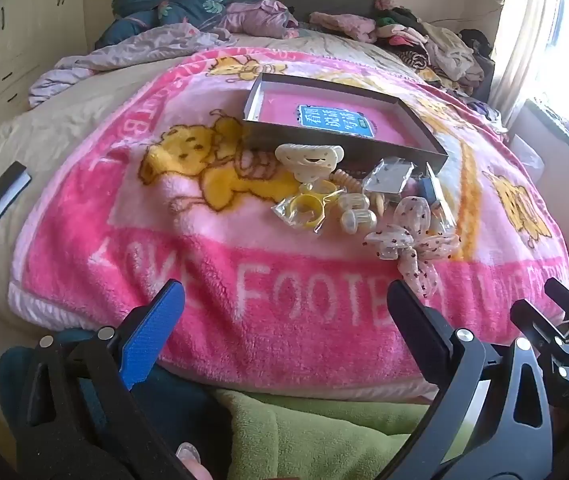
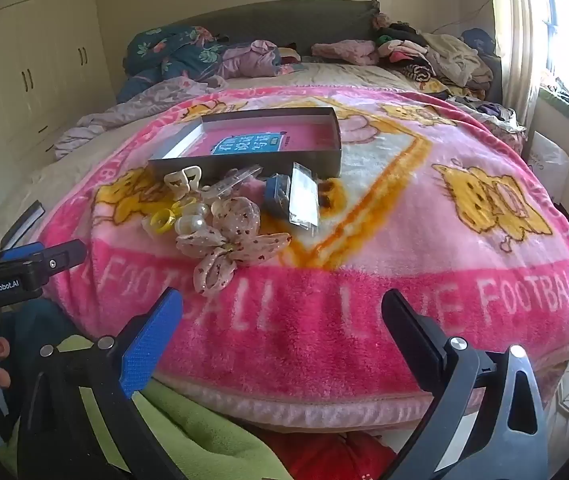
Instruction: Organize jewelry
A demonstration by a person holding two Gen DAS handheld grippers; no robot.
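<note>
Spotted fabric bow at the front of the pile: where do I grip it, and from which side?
Pinch the spotted fabric bow at its knotted centre, coming from the near blanket edge. Its loops splay flat and floppy; the centre is bunched, and its near side looks unobstructed.

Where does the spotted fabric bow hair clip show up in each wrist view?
Left wrist: the beige, brown-spotted fabric bow hair clip lies right of centre, nearest the camera in the pile, above the right finger of the left tool.
Right wrist: it lies left of centre, above the blue finger of the right tool.
Shared landmark: the shallow grey cardboard tray with pink floor behind the pile.
</note>
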